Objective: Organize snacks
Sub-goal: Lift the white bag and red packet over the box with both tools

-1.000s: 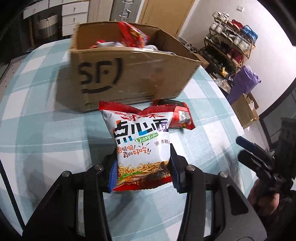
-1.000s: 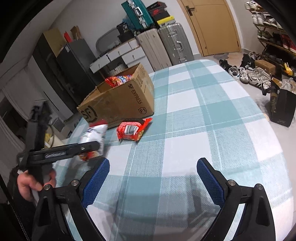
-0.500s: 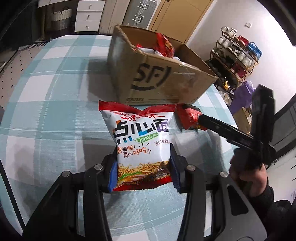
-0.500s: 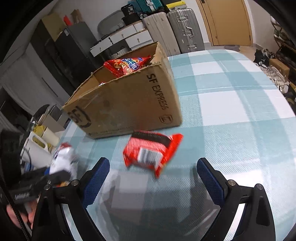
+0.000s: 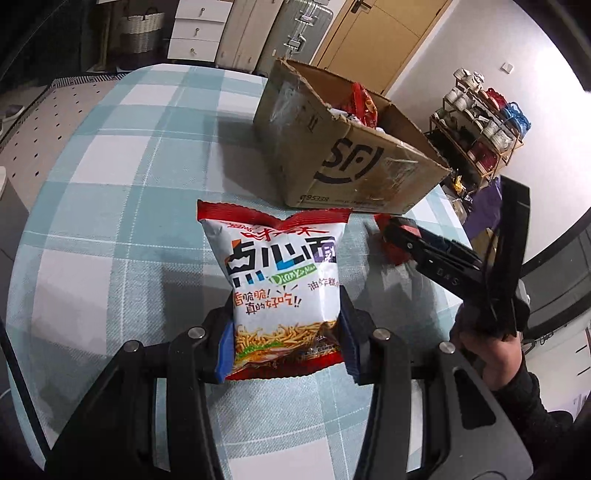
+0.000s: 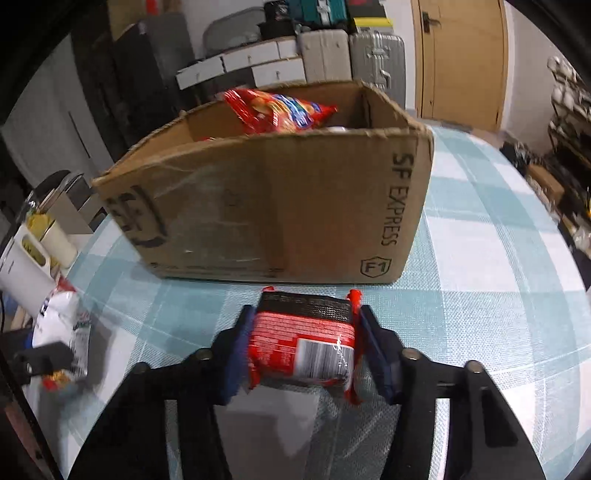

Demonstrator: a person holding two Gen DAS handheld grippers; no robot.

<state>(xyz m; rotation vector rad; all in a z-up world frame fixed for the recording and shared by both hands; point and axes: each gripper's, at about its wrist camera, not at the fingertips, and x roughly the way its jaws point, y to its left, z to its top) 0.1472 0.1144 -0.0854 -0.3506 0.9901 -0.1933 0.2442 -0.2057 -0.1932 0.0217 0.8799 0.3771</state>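
Looking down over my left gripper (image 5: 284,343), I have its blue pads pressed against the lower sides of a white noodle snack bag (image 5: 280,284) with a red top seam, held upright above the table. My right gripper (image 6: 301,347) has its jaws closing, pads against both sides of a red snack packet (image 6: 301,343) that sits just in front of the cardboard box (image 6: 280,206); in the left view that same gripper reaches in from the right, a hand (image 5: 491,354) in a dark sleeve behind it.

The box stands on a tablecloth (image 5: 122,236) checked in pale teal and white, its top open, black printed lettering on its sides. Another red snack bag (image 6: 277,112) pokes up out of it, with more packets lower inside.

Around the table the room is crowded: silver suitcases (image 6: 373,55) and white drawer units (image 6: 255,66) stand along the far wall beside a wooden door (image 6: 458,59). A rack of cups and crockery (image 5: 484,133) stands by the white wall to the right, and a woven basket (image 5: 142,31) sits in the dim far corner.
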